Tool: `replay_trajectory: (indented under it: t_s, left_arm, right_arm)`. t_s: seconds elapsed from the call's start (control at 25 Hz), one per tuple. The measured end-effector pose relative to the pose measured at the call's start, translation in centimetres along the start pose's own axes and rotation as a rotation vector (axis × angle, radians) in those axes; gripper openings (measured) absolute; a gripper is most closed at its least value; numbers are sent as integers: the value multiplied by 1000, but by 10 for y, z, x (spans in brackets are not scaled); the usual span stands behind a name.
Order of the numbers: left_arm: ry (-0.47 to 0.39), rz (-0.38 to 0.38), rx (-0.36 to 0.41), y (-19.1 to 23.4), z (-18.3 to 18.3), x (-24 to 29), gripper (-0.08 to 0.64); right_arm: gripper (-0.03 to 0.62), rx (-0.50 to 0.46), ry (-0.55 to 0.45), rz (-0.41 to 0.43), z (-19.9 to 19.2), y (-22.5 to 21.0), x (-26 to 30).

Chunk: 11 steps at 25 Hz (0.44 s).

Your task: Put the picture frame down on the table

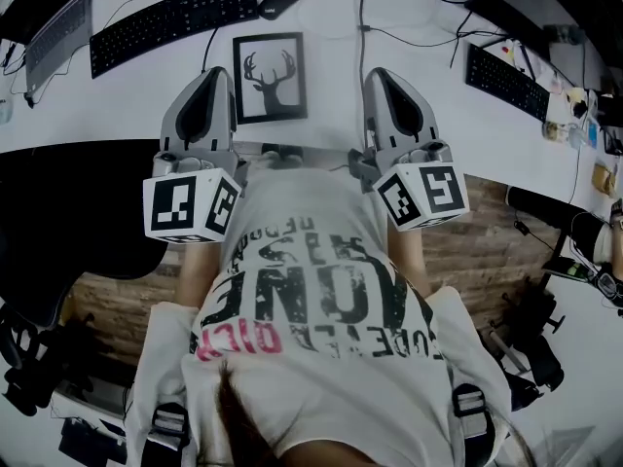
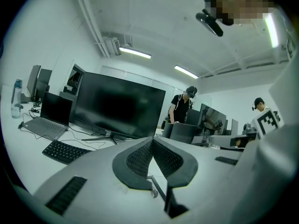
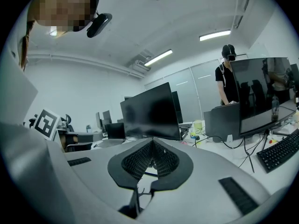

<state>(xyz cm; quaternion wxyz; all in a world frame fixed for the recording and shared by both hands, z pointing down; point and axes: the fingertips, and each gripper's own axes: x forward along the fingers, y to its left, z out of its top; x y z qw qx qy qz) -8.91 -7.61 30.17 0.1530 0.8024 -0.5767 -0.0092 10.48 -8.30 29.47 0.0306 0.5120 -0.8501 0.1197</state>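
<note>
The picture frame (image 1: 270,76), black-edged with a deer-head silhouette, lies flat on the white table (image 1: 117,105), face up. My left gripper (image 1: 216,76) rests just to its left and my right gripper (image 1: 381,74) some way to its right; neither touches it. Both point away from me, nearly level over the table's front edge. In the left gripper view the left gripper (image 2: 152,140) has its pads together with nothing between them. The right gripper (image 3: 153,141) looks the same in the right gripper view. A corner of the frame (image 3: 140,193) shows below its jaws.
A black keyboard (image 1: 173,16), a mouse (image 1: 278,1) and a laptop (image 1: 58,32) lie behind the frame. A cable (image 1: 361,17) runs down the middle. A second keyboard (image 1: 506,78) sits at the right. A large monitor (image 2: 117,108) stands ahead. A person (image 2: 182,107) stands in the background.
</note>
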Motion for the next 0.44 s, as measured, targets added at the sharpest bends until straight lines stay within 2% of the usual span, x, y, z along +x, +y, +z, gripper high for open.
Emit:
replay_trajectory:
  t_s: [0.44]
  left_arm:
    - [37, 18, -41, 3, -14, -3, 3]
  right_arm:
    - [-2, -20, 20, -53, 1, -23, -8]
